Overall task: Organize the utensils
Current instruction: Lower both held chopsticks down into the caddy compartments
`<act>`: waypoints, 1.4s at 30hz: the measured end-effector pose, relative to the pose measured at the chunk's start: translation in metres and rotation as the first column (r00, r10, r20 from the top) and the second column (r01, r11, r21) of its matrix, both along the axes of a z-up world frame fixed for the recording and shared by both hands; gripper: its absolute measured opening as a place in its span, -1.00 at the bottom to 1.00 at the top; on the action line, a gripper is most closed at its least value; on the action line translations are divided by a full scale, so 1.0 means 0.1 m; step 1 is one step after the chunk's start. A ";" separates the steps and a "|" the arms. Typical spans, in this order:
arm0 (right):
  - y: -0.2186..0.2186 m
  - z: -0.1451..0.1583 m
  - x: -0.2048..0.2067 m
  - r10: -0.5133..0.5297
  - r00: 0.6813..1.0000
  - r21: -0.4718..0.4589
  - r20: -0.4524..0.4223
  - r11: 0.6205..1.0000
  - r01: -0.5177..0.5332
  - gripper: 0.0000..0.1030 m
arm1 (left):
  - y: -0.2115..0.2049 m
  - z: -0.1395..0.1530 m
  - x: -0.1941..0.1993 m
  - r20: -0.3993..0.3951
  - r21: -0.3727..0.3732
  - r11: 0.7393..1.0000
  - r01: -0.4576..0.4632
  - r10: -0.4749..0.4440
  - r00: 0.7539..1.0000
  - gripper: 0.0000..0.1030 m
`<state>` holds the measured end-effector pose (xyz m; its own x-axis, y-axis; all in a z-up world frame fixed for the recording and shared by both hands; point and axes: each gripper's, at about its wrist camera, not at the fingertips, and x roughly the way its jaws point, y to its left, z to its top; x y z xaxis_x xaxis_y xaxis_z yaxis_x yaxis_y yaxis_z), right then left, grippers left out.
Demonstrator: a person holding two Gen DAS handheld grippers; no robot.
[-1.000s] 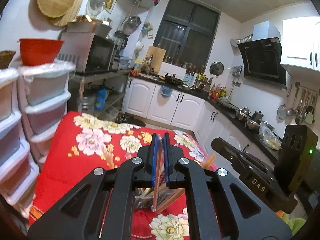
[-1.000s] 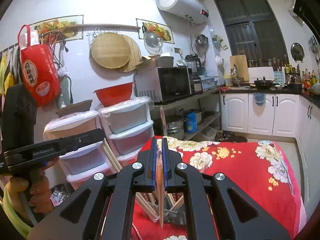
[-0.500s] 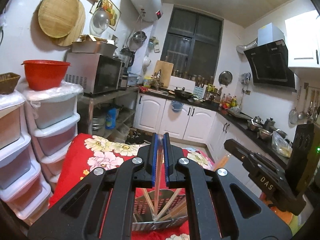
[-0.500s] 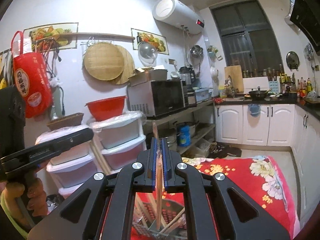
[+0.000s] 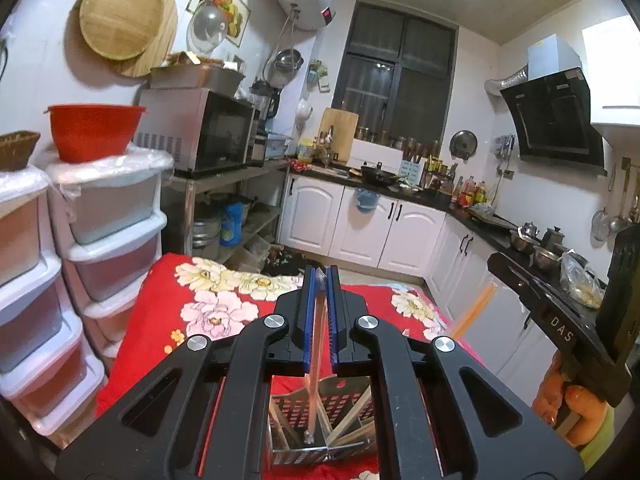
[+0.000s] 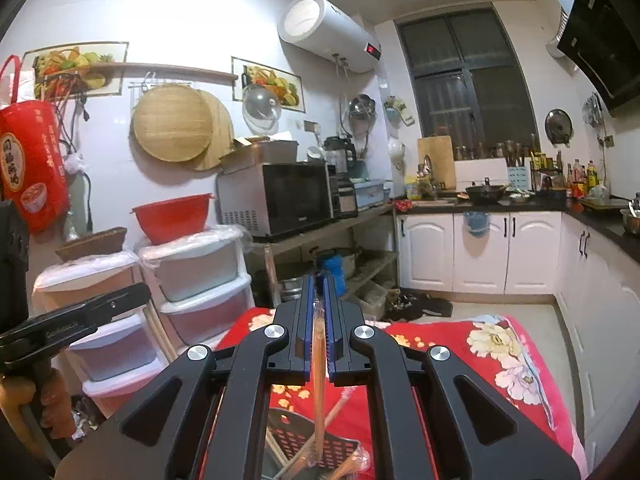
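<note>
The left tongs (image 5: 320, 320) were clamped on a chopstick (image 5: 314, 376). The right tongs (image 6: 319, 328) pinched another chopstick (image 6: 319, 384). Both hung above the perforated metal holder (image 5: 320, 436) at 6 o'clock.

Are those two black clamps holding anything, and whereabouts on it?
Each holds one thin wooden chopstick. The left gripper pinches its chopstick near the upper end, as does the right gripper with its own, over the perforated metal holder.

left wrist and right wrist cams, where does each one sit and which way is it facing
Left wrist: sits on the left gripper, facing the window wall; the right gripper and its gloved hand show at right.
Right wrist: sits on the right gripper, facing the microwave wall; the left gripper shows at left.
Shared: each clamps a chopstick over the perforated holder on the red floral cloth.
</note>
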<state>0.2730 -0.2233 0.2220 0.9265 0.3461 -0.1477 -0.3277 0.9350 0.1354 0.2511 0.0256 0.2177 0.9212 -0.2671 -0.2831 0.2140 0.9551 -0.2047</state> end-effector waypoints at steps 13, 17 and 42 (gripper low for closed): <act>0.04 -0.37 0.23 -0.018 0.996 -0.015 -0.093 1.000 0.017 -0.90 | -0.04 -0.41 0.25 -0.097 0.001 1.000 0.001 -0.001 0.995 -0.97; 0.05 -0.49 0.30 -0.019 0.992 -0.021 -0.124 1.000 0.017 -0.90 | -0.07 -0.53 0.31 -0.114 0.011 1.000 -0.004 0.005 0.993 -0.97; 0.12 -0.96 0.57 -0.010 0.962 -0.046 -0.272 0.999 -0.003 -0.88 | -0.05 -0.99 0.62 -0.232 0.007 1.000 -0.014 0.015 0.973 -0.97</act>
<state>0.3300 -0.2112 0.1263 0.8505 0.3301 -0.4096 -0.2814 0.9433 0.1758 0.3133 0.0202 0.1185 0.8338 -0.2524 -0.4909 0.1477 0.9589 -0.2422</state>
